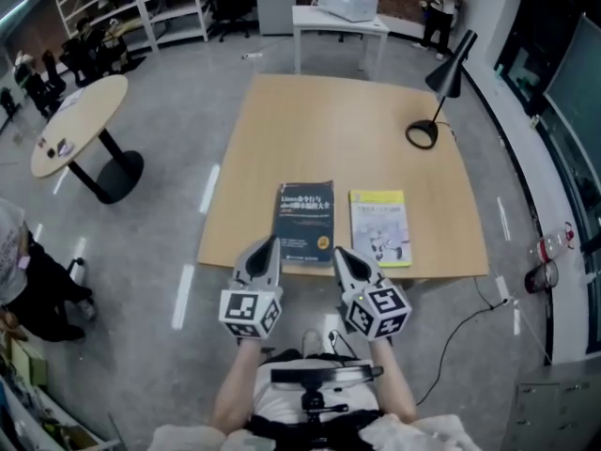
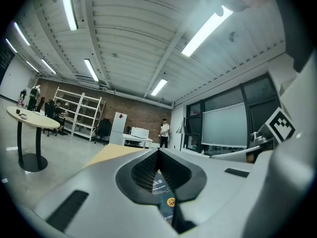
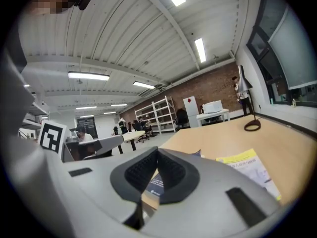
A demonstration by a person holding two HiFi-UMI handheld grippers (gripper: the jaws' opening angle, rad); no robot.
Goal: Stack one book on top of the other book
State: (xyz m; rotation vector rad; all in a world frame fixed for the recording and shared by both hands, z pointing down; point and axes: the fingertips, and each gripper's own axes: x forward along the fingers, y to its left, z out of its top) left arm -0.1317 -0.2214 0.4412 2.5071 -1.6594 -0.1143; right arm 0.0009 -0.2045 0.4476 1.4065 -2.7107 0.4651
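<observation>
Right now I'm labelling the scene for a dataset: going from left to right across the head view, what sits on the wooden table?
dark blue book → yellow book → black desk lamp

2 lines of white title print sit on the dark blue book [image 1: 306, 224] lying on the surface [image 1: 357, 130]. The first word looks like "Linux"; the rest is too small to read. Just right of it, the yellow book [image 1: 379, 227] carries dark print under its yellow band, none of it legible. In the left gripper view, a round gold seal [image 2: 171, 201] shows up on the dark blue book's cover, its lettering also unreadable.
</observation>
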